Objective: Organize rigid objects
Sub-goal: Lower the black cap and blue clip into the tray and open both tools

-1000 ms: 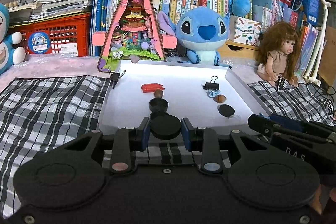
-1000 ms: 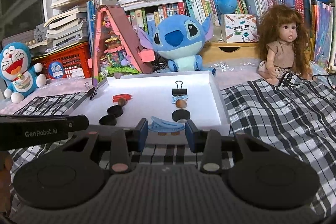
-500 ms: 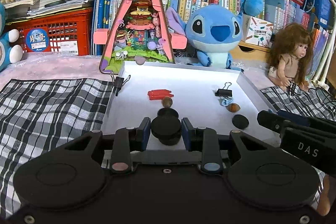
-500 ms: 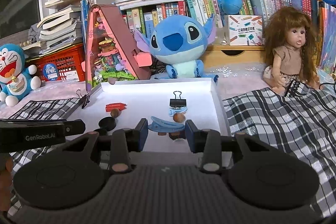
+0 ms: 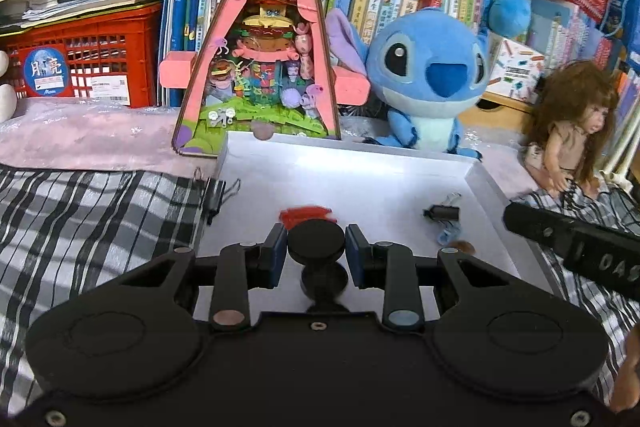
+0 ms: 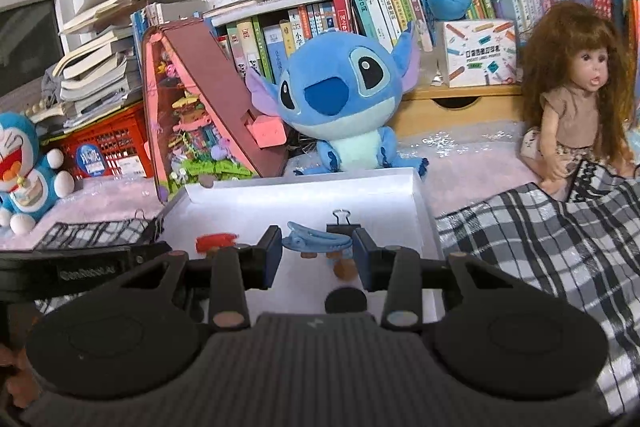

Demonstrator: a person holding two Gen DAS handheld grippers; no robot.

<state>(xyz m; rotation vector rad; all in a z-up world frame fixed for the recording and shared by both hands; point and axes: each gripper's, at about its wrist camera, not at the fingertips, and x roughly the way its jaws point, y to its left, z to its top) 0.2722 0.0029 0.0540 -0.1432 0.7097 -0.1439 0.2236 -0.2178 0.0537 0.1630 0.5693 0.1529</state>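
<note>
Here, left gripper [image 5: 316, 251] tilted downward over white tray [image 5: 360, 171], pads clamped on black round disc [image 5: 316, 242], right gripper [image 6: 316, 253] likewise angled down above tray, narrowly closed on blue hair clip [image 6: 316, 242], red clip [image 6: 216, 241] and binder clip [image 6: 342, 223] lying inside tray.

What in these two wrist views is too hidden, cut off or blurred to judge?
- Left wrist: the red clip is motion-blurred and partly behind the black disc.
- Left wrist: the brown piece is half hidden by the left gripper.
- Right wrist: the tray near edge is covered by the right gripper.
</note>
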